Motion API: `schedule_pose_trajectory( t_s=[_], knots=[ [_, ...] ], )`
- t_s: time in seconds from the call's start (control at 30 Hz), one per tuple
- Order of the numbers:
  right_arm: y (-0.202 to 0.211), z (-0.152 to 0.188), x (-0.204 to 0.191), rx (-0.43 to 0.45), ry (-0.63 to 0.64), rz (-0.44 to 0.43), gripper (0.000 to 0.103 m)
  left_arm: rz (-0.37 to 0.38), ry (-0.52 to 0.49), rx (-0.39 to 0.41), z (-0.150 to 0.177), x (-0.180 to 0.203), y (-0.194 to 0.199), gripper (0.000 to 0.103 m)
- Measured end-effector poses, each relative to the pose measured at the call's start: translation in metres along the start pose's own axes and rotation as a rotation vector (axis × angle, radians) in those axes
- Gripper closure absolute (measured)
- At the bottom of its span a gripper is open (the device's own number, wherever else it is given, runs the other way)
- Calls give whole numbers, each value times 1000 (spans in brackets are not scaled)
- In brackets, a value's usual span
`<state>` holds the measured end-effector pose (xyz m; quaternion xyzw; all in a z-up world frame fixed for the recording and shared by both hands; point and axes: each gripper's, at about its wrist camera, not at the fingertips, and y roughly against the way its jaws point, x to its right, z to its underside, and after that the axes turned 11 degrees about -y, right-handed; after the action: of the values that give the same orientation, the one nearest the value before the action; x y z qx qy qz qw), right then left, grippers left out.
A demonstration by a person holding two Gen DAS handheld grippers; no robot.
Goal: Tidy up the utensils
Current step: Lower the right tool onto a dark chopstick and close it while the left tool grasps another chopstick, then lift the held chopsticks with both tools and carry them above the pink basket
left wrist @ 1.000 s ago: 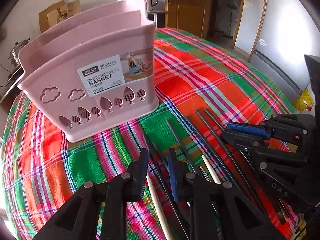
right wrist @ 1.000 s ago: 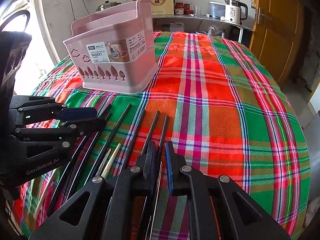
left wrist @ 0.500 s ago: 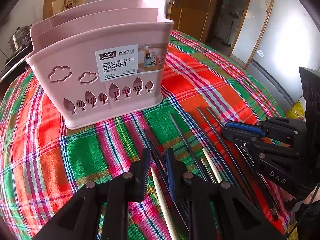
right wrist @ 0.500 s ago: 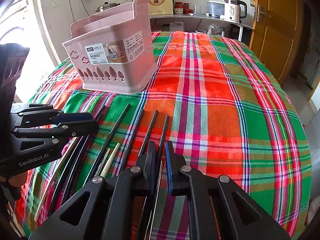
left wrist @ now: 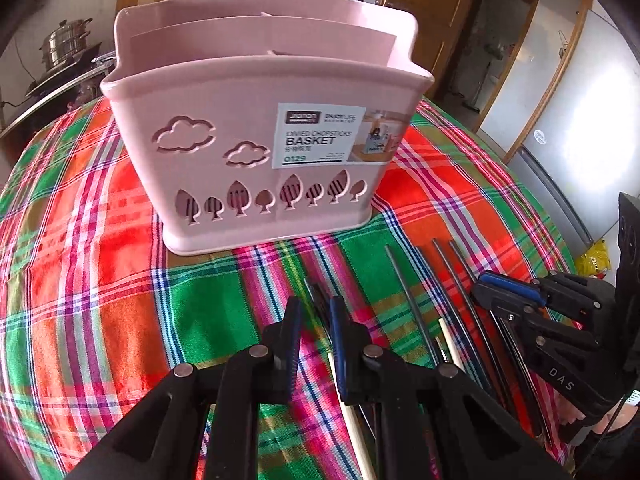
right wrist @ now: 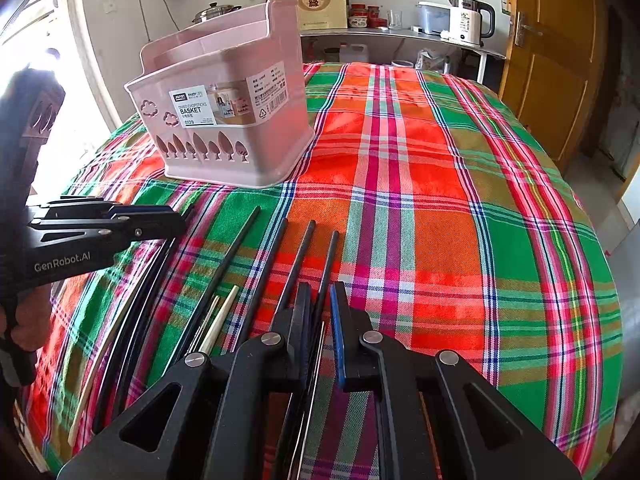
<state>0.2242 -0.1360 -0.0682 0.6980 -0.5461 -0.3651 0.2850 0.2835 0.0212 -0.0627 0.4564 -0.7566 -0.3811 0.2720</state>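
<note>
Because the tabletop (right wrist: 440, 240) is draped in a loose plaid cloth, anything that drags across it could pull folds and shift whatever lies on top. Toward the far side stands the pink basket (left wrist: 248, 152), upright, with dividers that split it into narrow slots; nothing shows above its rim. It looks light, so a sideways knock against its front wall would probably slide or tip it.

Facing that front wall, the left hand-held gripper (left wrist: 315, 304) hangs clear of the cloth. Its jaws are narrow and appear to clamp a pair of dark chopsticks (left wrist: 314, 286), whose tips poke out past the pads towards the basket. The right hand-held gripper (right wrist: 319, 286) sits low over the cloth, jaws also narrow; a dark stick runs into the gap, but I cannot tell whether the pads press on it.

Beside and under it, the loose chopsticks (right wrist: 248, 248) lie in a rough fan, well short of the basket, with a pale chopstick (right wrist: 220, 320) among them.

Judging from this, the delivery is the risky part. The pair is thin and gripped far from its tips, so the sticks could scissor apart or slip. If the tips catch the rim or a divider, one may drop outside the basket or land in the wrong slot.
</note>
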Motion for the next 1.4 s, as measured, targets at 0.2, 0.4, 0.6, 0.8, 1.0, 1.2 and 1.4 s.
schedule_pose_trajectory(
  t_s=[0.2, 0.4, 0.6, 0.8, 1.0, 1.2, 1.4],
  knots=[
    [0, 0, 0, 1, 3, 1, 93, -5, -16, -9, 11, -8, 7, 89],
    [-1, -1, -3, -4, 20, 19, 93, -91, -116, -41, 9, 13, 3, 90],
    [-2, -4, -3, -15, 19, 18, 96, -85, -88, -52, -1, 15, 0, 97],
    [14, -10, -2, 15, -6, -21, 96, -46, -57, 7, -9, 16, 22, 98],
    [49, -20, -12, 89, -2, -60, 97, -21, -71, 120, -19, 21, 77, 99],
    [91, -29, -26, 184, 17, -99, 98, -19, -98, 235, -28, 31, 136, 99],
    [129, -34, -36, 272, 33, -120, 98, -18, -127, 325, -35, 43, 186, 99]
  ],
)
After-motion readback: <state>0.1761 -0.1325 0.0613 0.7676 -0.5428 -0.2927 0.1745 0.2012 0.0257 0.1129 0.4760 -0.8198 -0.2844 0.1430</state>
